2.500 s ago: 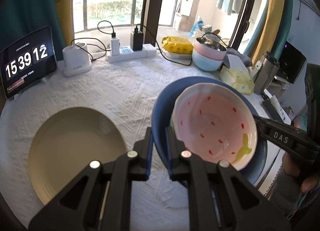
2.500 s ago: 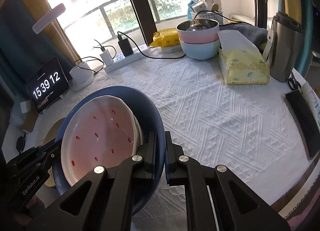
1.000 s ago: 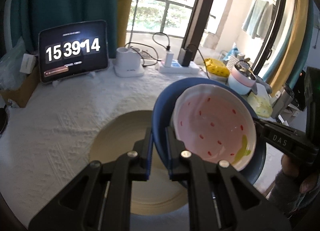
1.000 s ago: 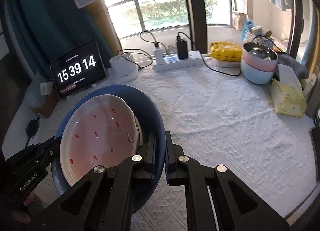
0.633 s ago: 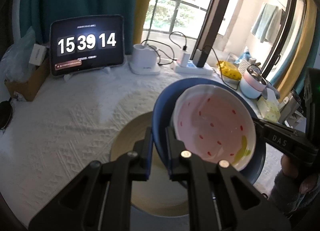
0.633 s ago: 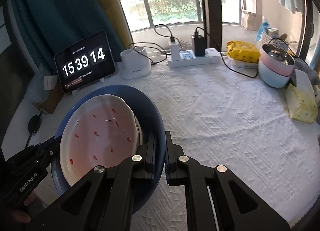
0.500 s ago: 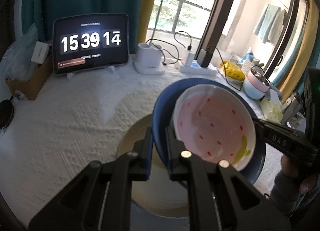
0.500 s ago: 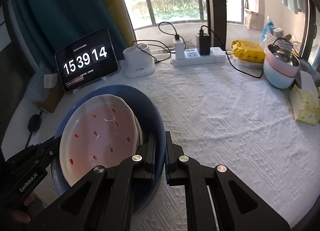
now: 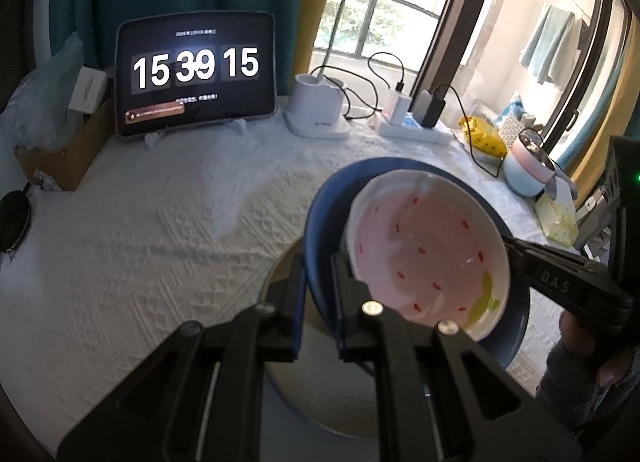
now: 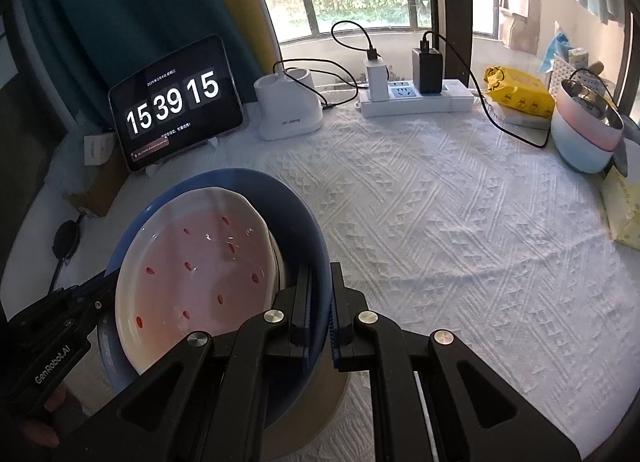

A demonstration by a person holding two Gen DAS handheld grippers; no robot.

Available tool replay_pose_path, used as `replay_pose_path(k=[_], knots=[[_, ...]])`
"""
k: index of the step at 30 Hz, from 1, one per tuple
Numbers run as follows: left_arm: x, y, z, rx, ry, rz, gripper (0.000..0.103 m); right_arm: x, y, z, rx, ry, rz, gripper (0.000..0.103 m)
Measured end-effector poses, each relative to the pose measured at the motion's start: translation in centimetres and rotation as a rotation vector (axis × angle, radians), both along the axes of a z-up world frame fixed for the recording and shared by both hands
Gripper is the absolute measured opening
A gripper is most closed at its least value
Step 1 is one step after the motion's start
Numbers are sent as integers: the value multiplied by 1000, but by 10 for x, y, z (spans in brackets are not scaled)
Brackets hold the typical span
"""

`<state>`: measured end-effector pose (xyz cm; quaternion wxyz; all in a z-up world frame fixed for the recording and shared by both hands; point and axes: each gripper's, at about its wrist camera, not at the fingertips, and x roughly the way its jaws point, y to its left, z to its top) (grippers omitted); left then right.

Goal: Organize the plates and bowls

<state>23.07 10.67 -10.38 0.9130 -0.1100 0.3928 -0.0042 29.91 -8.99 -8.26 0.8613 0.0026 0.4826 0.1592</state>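
Observation:
A blue plate (image 9: 320, 230) (image 10: 296, 222) carries a pink bowl with red specks (image 9: 424, 258) (image 10: 200, 262). My left gripper (image 9: 319, 278) is shut on the plate's left rim. My right gripper (image 10: 320, 294) is shut on its right rim; it shows at the right in the left wrist view (image 9: 560, 278). Together they hold the plate in the air over a beige plate (image 9: 304, 382) (image 10: 320, 402) that lies on the white tablecloth and is mostly hidden beneath.
At the back stand a tablet clock (image 9: 192, 74) (image 10: 176, 102), a white charger dock (image 10: 288, 106) and a power strip (image 10: 416, 98) with cables. Stacked pink and blue bowls (image 10: 588, 130), a yellow pack (image 10: 520, 94) and a tissue pack (image 10: 624, 210) sit at right.
Both grippers have carried the blue plate and pink bowl leftward until they hang over the beige plate. The grips have not changed.

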Motion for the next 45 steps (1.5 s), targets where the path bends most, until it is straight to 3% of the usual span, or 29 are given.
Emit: replay_pose_path(k=[16, 18, 24, 28, 34, 42, 45], knots=[[0, -5, -1, 67, -7, 13, 15, 2, 1, -2, -18, -5, -3, 12], [0, -6, -2, 75, -7, 21, 15, 3, -2, -3, -15, -4, -15, 18], [-5, -8, -1, 93, -24, 29, 19, 2, -4, -2, -26, 5, -30, 26], [-9, -9, 3, 112, -34, 47, 27, 0, -5, -2, -47, 0, -41, 30], [-16, -4, 6, 115, -42, 81, 46, -2, -12, -1, -68, 2, -66, 47], [-28, -9, 9, 124, -54, 90, 54, -15, -20, 10, -72, -33, -75, 56], [-34, -12, 12, 120, -66, 87, 69, -22, -21, 14, -69, -40, -72, 58]])
